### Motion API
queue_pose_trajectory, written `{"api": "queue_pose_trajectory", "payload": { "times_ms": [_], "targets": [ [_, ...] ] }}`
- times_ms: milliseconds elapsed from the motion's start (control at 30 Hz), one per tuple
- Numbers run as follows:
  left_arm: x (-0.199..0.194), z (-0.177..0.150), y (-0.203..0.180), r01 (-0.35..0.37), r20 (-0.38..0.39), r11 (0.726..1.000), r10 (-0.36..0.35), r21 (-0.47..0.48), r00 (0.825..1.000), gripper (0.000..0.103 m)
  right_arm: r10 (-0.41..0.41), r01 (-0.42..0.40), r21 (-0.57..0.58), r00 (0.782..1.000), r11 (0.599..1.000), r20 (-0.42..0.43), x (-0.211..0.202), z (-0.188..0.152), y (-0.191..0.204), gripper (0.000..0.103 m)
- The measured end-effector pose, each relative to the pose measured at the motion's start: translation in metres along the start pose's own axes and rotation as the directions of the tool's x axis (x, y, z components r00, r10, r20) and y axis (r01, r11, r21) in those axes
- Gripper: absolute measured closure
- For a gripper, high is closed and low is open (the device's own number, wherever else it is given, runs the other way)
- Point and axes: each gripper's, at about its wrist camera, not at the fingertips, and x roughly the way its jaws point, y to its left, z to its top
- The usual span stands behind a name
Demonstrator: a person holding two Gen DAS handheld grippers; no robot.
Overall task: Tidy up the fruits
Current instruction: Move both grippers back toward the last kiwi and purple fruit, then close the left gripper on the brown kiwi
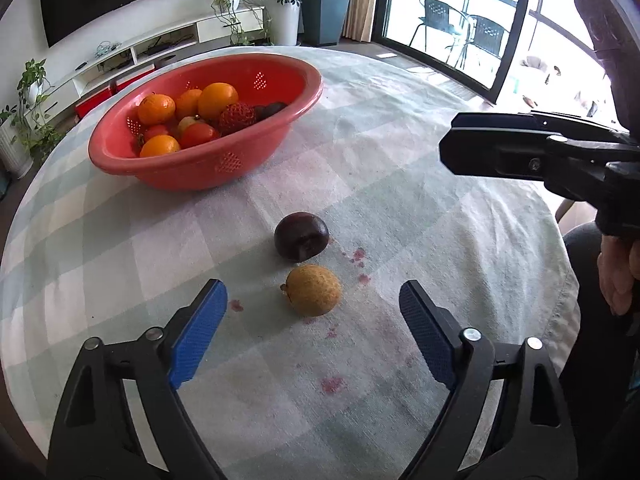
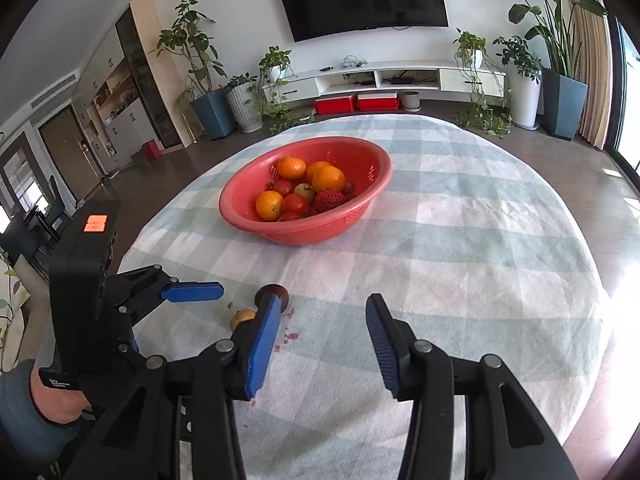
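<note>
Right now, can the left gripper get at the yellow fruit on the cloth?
Probably yes. The left gripper stands open with the yellow fruit just ahead between its fingers, untouched. The dark plum sits beyond it, slightly apart, and the right gripper is off to the side.

The tablecloth [image 1: 420,184] has pale green and white squares with small pink spots near the front. The far bowl [image 1: 192,168] is red, full of orange fruits [image 1: 218,98] and red ones. One near fruit [image 1: 301,236] is dark purple, the other fruit [image 1: 314,295] is yellow-brown, and the gripper pads [image 1: 200,336] are blue.
</note>
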Motion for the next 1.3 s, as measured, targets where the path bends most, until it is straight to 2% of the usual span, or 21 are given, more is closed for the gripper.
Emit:
{"api": "queue_pose_trajectory", "payload": {
  "times_ms": [33,100,233,367,467,600,767,967,1067,1300],
  "targets": [
    [0.002,0.0,0.001,-0.003,-0.003,1.0,0.003,-0.008,1.0,0.029,-0.002,0.002,0.003,1.0,1.0,0.002,-0.001,-0.001,0.0,0.054],
    [0.006,0.0,0.004,-0.006,-0.005,1.0,0.006,-0.026,1.0,0.046,-0.003,0.003,0.01,1.0,1.0,0.004,-0.001,0.0,-0.002,0.055],
    [0.01,0.001,0.004,-0.026,-0.009,1.0,0.026,-0.014,1.0,0.046,0.002,-0.002,0.005,1.0,1.0,0.006,-0.001,0.0,-0.001,0.056],
    [0.012,0.003,0.0,-0.041,-0.001,0.999,0.041,0.007,0.999,0.069,-0.004,0.004,-0.006,1.0,1.0,-0.002,0.002,-0.001,0.001,0.057],
    [0.012,0.002,0.0,-0.047,0.002,0.999,0.047,0.017,0.999,0.074,-0.005,0.005,-0.009,1.0,1.0,-0.009,0.003,0.0,0.001,0.059],
    [0.009,0.001,-0.002,-0.053,0.018,0.998,0.052,0.018,0.998,0.075,-0.006,0.005,-0.03,1.0,1.0,-0.025,0.006,0.001,0.004,0.06],
    [-0.007,-0.008,0.007,-0.044,0.042,0.999,0.045,-0.03,0.998,0.075,-0.002,-0.008,-0.12,0.996,0.993,-0.089,0.025,0.003,0.019,0.06],
    [-0.028,-0.021,0.032,-0.051,0.058,0.993,0.058,-0.108,0.997,0.075,0.034,-0.079,-0.246,0.982,0.966,-0.185,0.063,0.002,0.045,0.06],
    [-0.035,-0.025,0.046,-0.056,0.063,0.988,0.066,-0.144,0.996,0.075,0.031,-0.096,-0.27,0.971,0.958,-0.236,0.081,0.0,0.05,0.062],
    [-0.041,-0.031,0.052,-0.049,0.073,0.987,0.061,-0.156,0.995,0.075,0.004,-0.09,-0.304,0.962,0.948,-0.274,0.102,0.001,0.054,0.065]
  ]
}}
